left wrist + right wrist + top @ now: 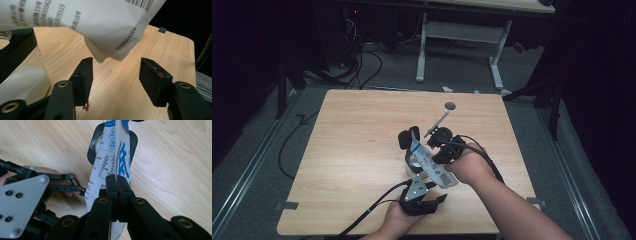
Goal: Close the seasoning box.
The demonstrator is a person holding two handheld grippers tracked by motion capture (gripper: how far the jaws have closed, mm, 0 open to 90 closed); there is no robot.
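Pinching the white pouch [120,152], the right hand-held gripper [117,185] holds it above the spread left hand-held gripper [116,75].

White pouch [117,157] w/ blue print; black grippers; light-wood table [362,150].

— We take this for a lab or test room, not a home. Our table [362,150] is a plain wooden top standing alone on grey carpet [257,150], with the room dark around it.

— We agree. We see cables [362,65] running loose over the floor behind, a white-legged desk [462,35] at the back, and metal rails [247,170] along both sides of the table. We also see tape marks [286,205] at its near corners.
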